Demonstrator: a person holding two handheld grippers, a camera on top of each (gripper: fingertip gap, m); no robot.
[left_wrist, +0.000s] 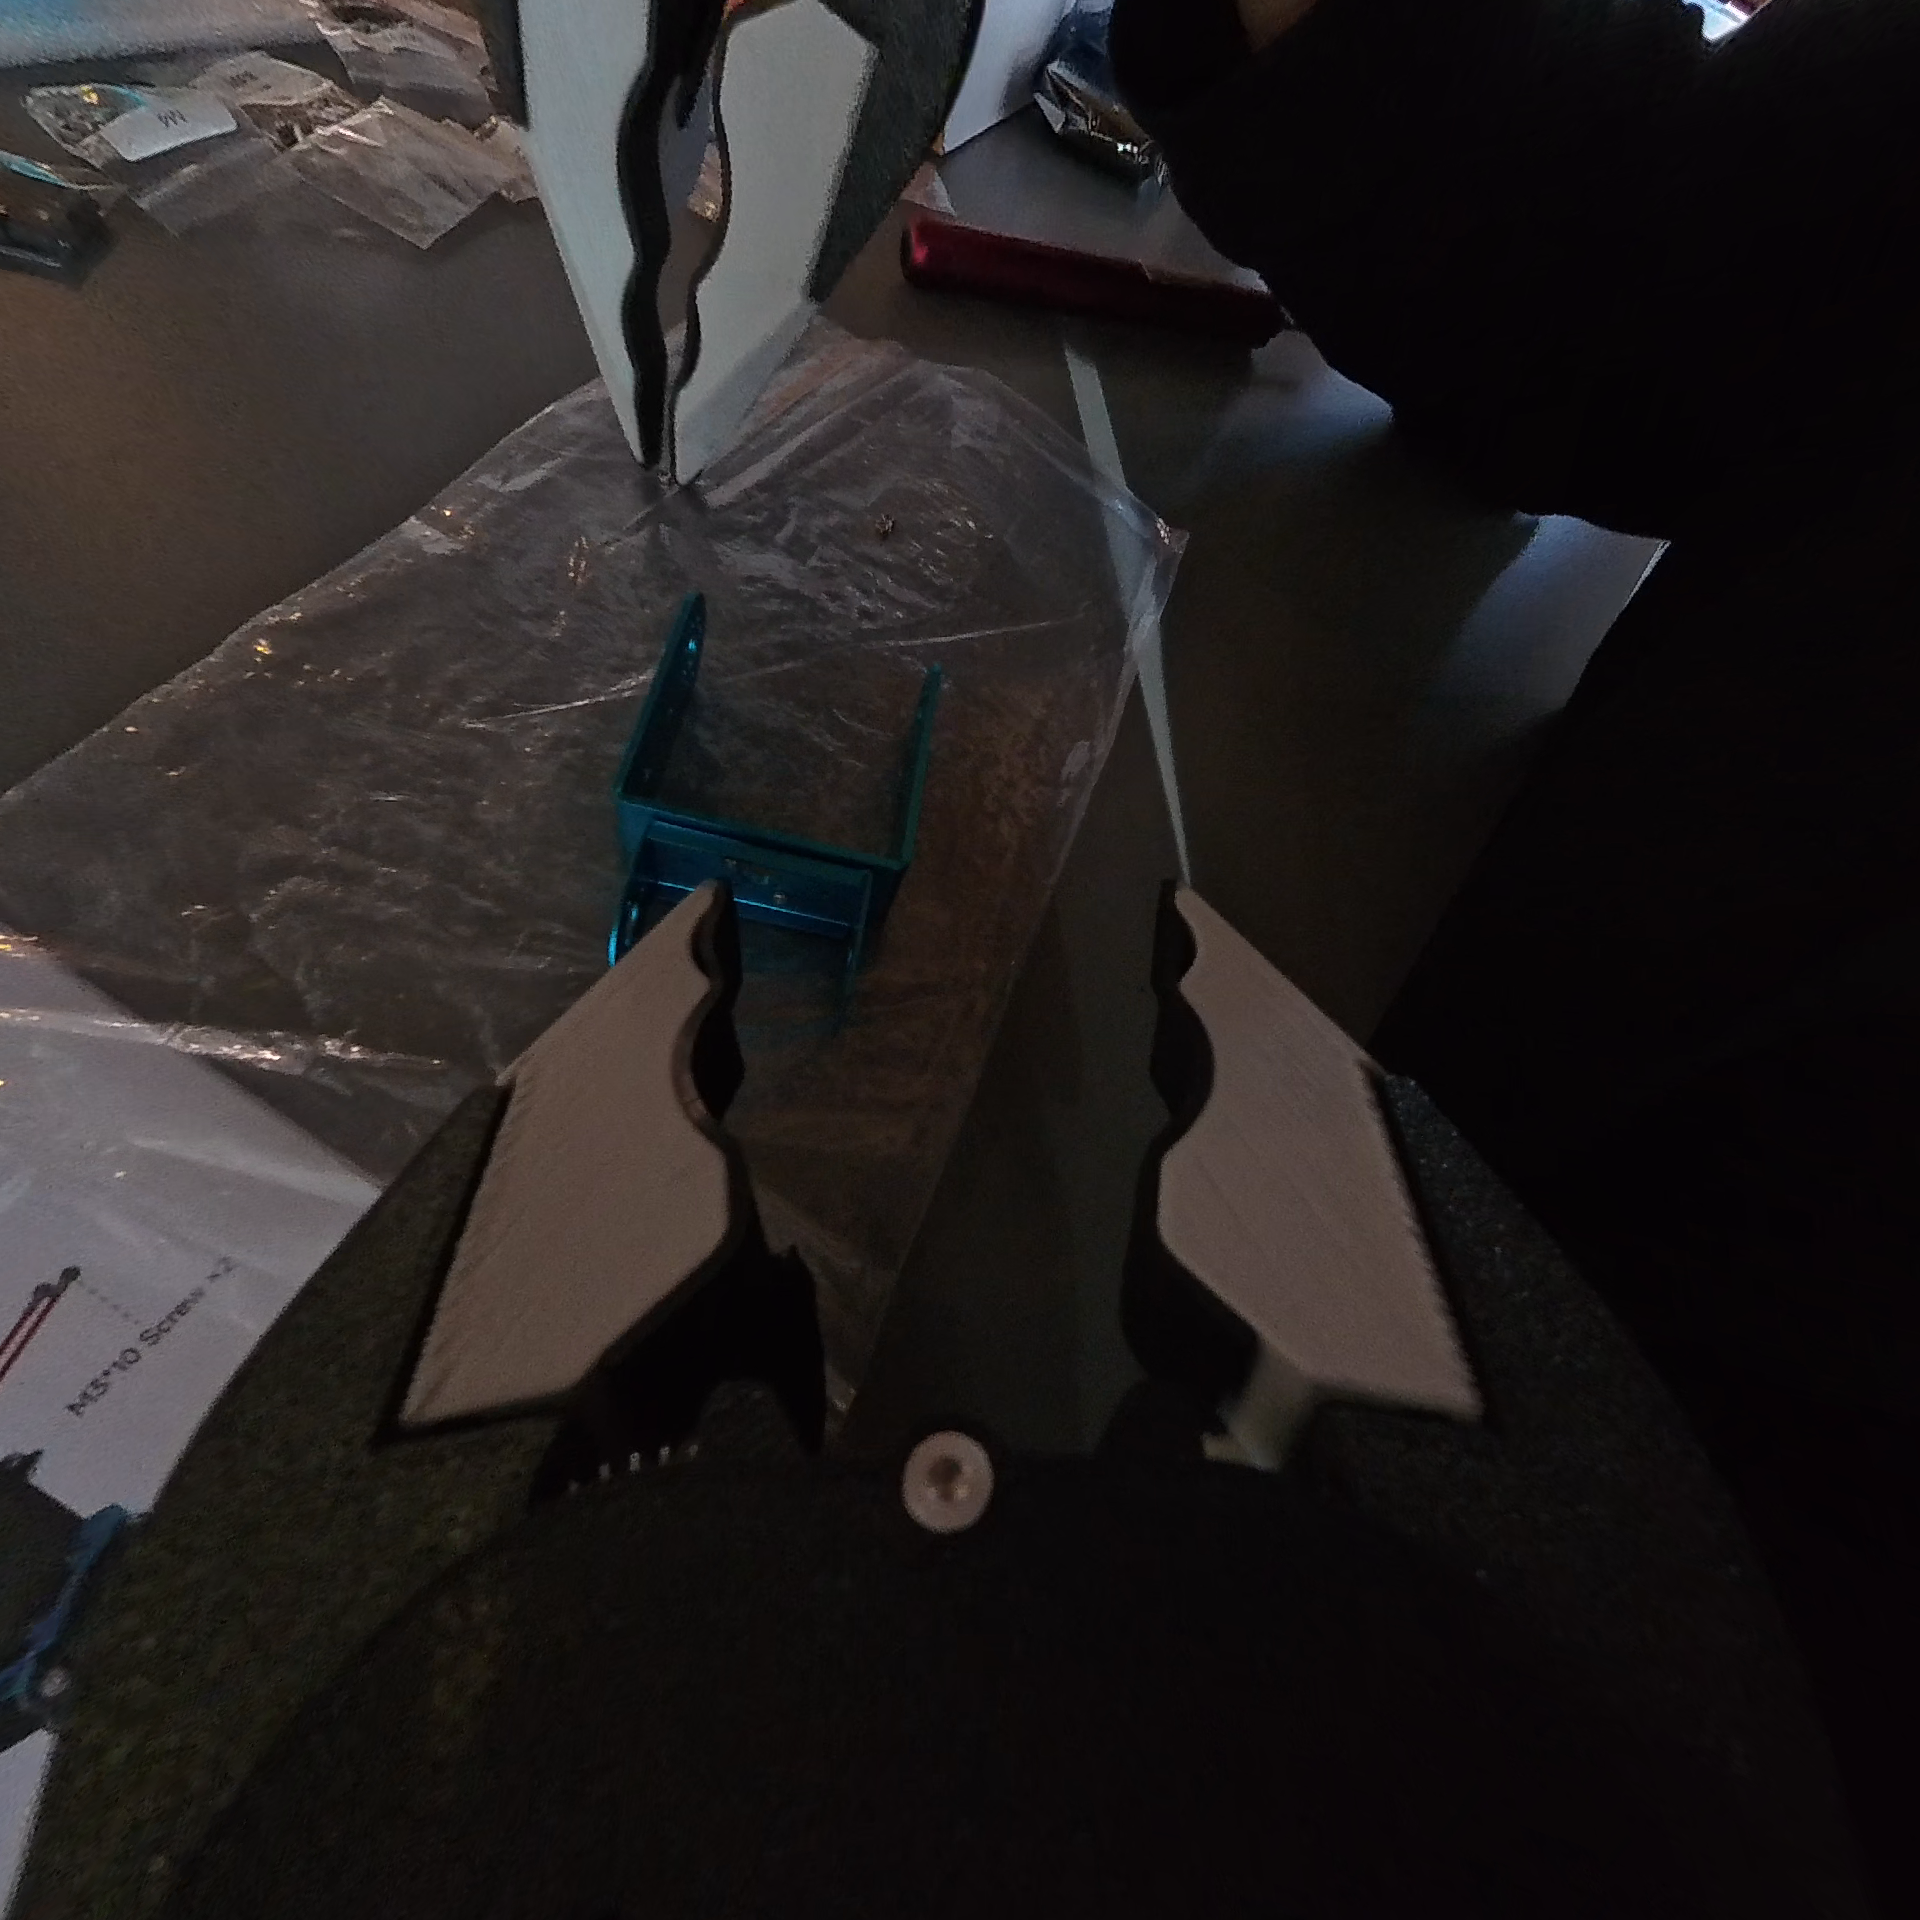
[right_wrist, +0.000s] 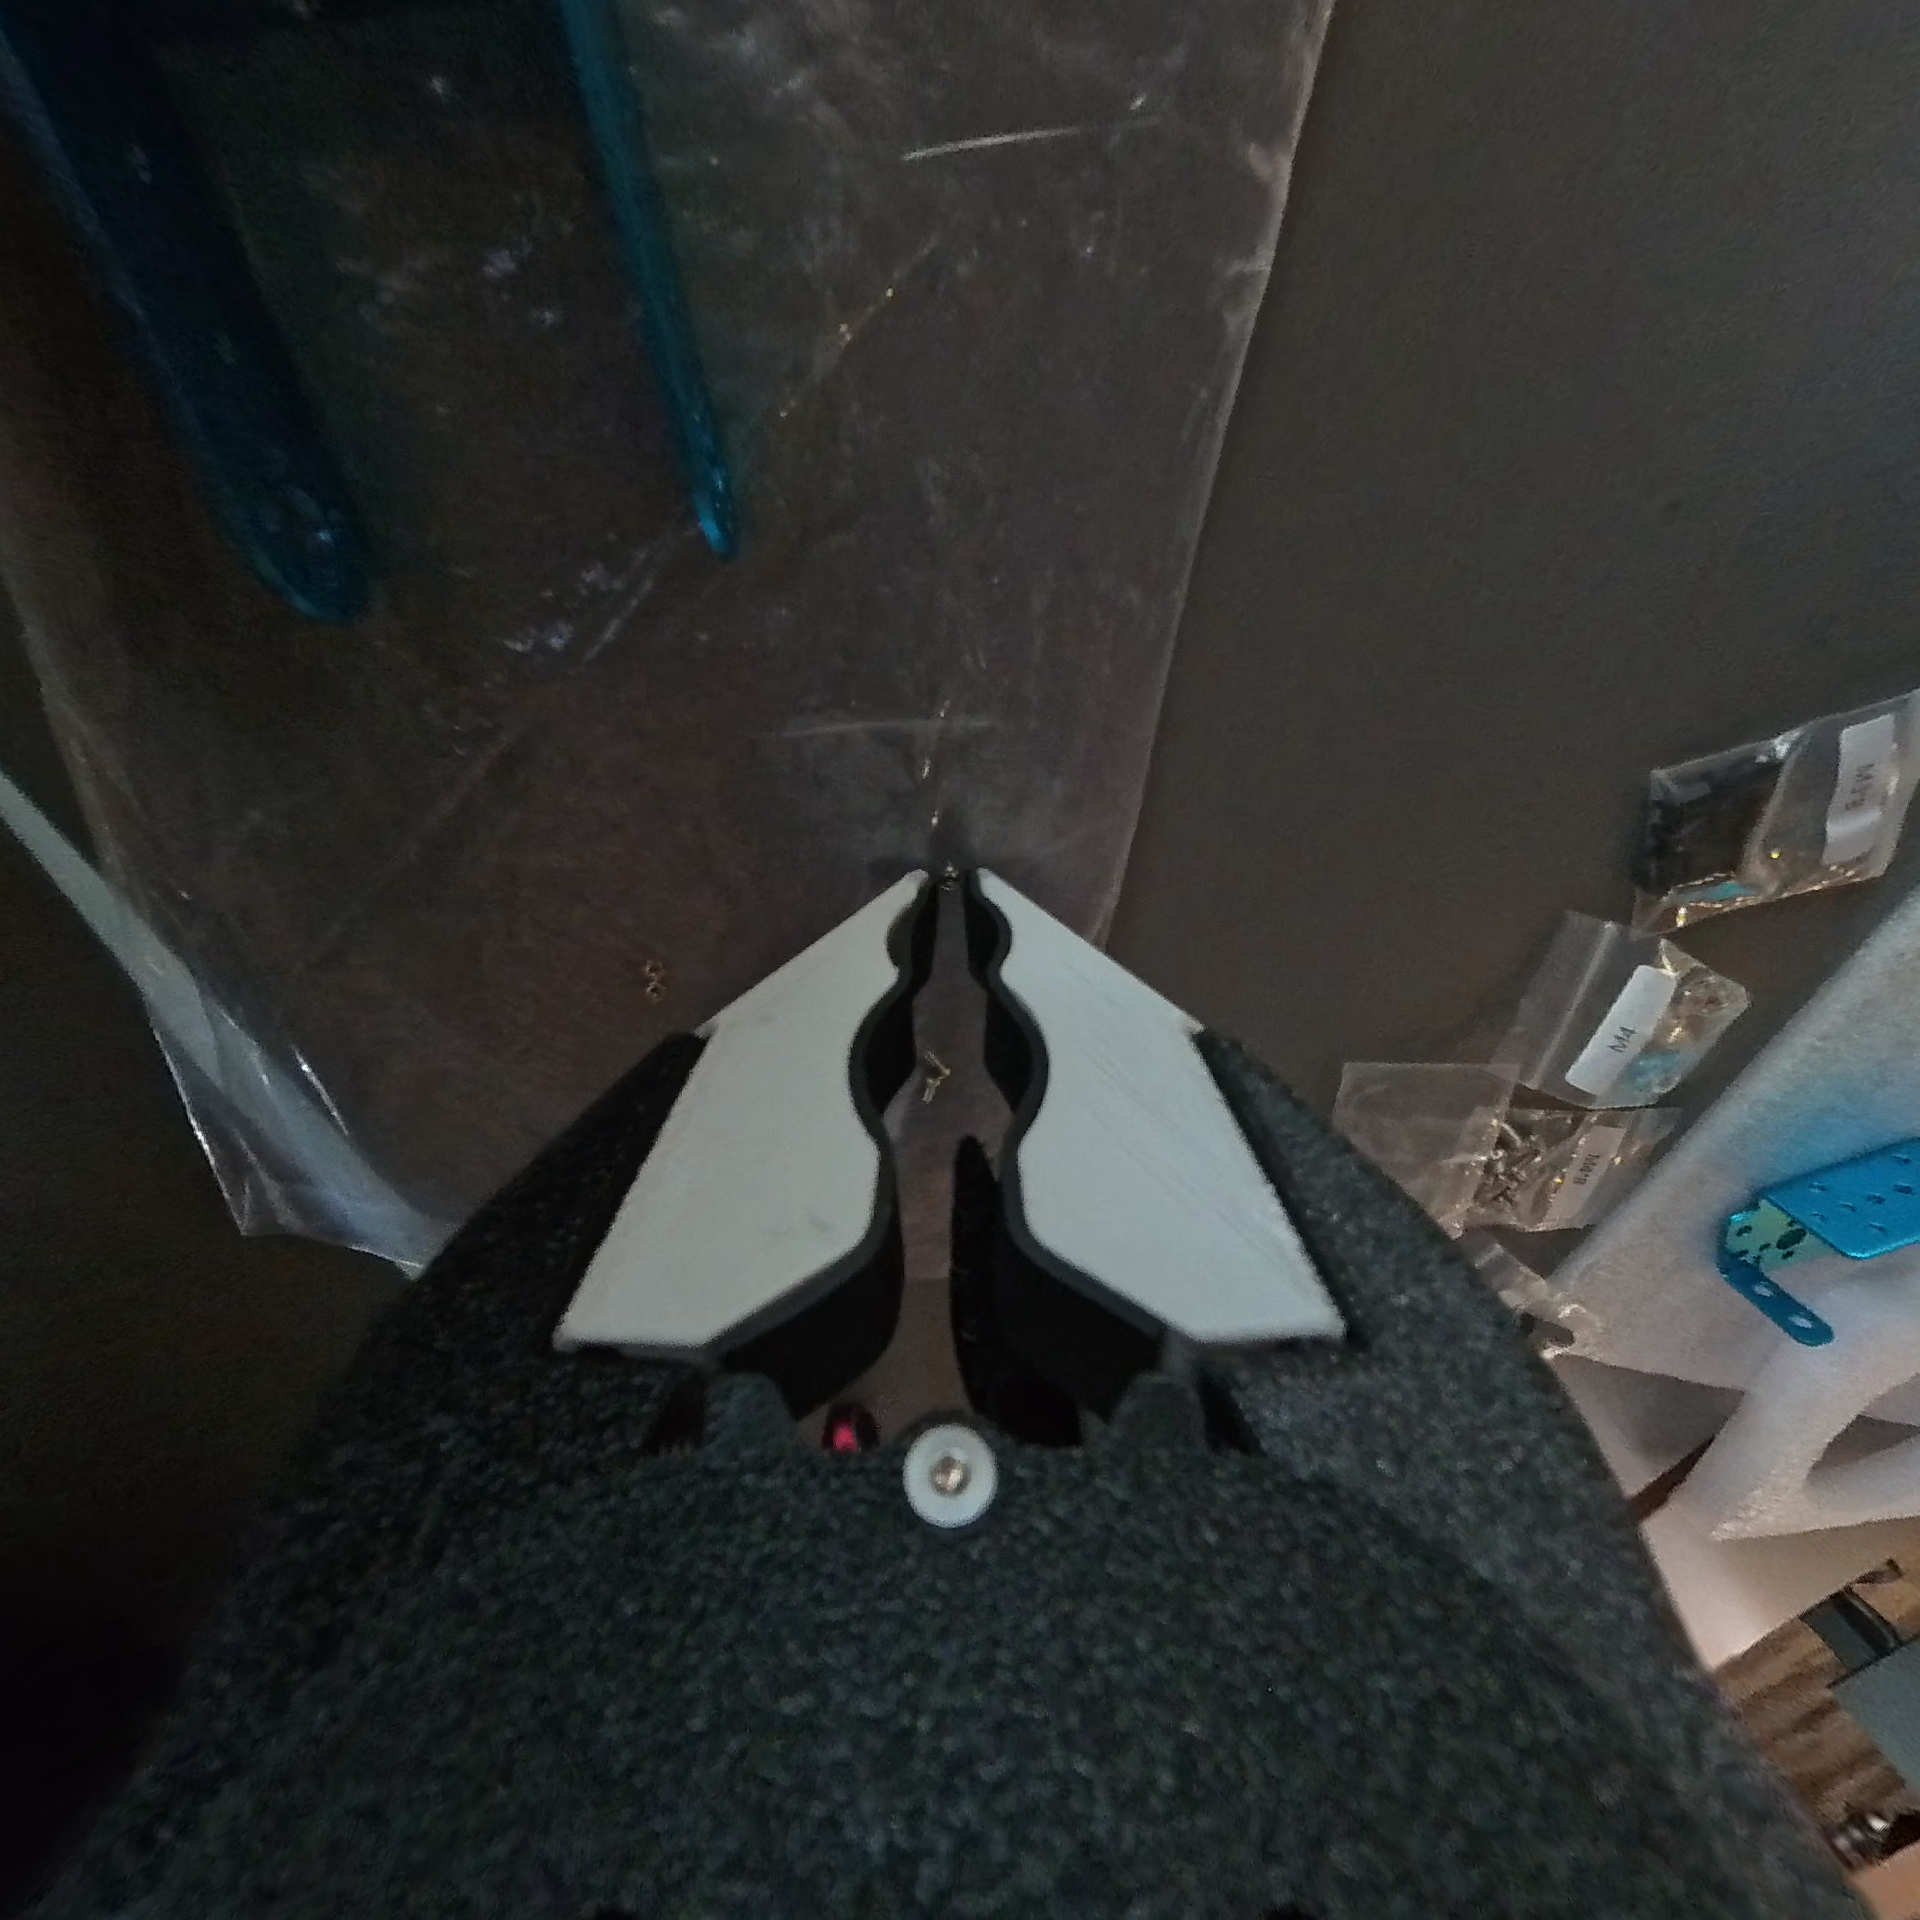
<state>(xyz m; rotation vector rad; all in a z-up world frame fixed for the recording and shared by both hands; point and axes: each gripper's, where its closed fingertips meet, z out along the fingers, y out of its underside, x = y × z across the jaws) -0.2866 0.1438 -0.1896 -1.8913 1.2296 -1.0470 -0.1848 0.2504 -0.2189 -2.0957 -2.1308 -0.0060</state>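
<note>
Blue bracket (left_wrist: 764, 831) on clear bag (left_wrist: 416, 790) — small labelled bags (right_wrist: 1621, 1029) nearby

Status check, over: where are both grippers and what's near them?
Left gripper open, beside blue U-bracket on clear plastic bag. Right gripper shut, tips pinching the bag, tiny screw between fingers.

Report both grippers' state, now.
Left gripper: open, empty, over the blue bracket.
Right gripper: shut, tips on the clear plastic bag; a grip on it cannot be told.
</note>
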